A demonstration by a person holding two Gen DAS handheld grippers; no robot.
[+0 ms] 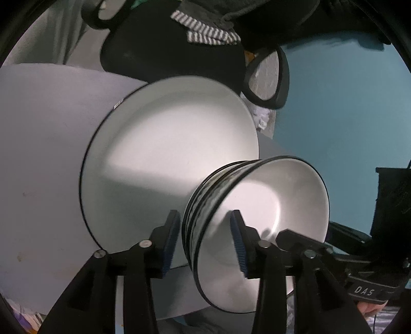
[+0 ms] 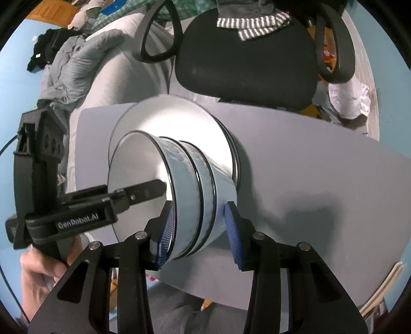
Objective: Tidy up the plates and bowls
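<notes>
A stack of white bowls with dark rims and patterned sides (image 1: 257, 218) (image 2: 179, 195) stands on a stack of white plates (image 1: 164, 144) (image 2: 179, 123) on the grey table (image 1: 38, 154) (image 2: 308, 159). My left gripper (image 1: 205, 241) is open, its fingers straddling the bowl stack's rim, one pad inside the top bowl. It also shows in the right wrist view (image 2: 143, 191). My right gripper (image 2: 196, 231) is open around the other side of the bowl stack, one pad inside the rim, one outside. It also shows in the left wrist view (image 1: 303, 237).
A black office chair (image 2: 244, 59) with a striped cloth (image 2: 254, 23) stands behind the table. Grey bedding and clothes (image 2: 77, 59) lie at the left. A black box (image 1: 393, 200) stands at the right. The table's near edge (image 2: 205, 293) lies just below the grippers.
</notes>
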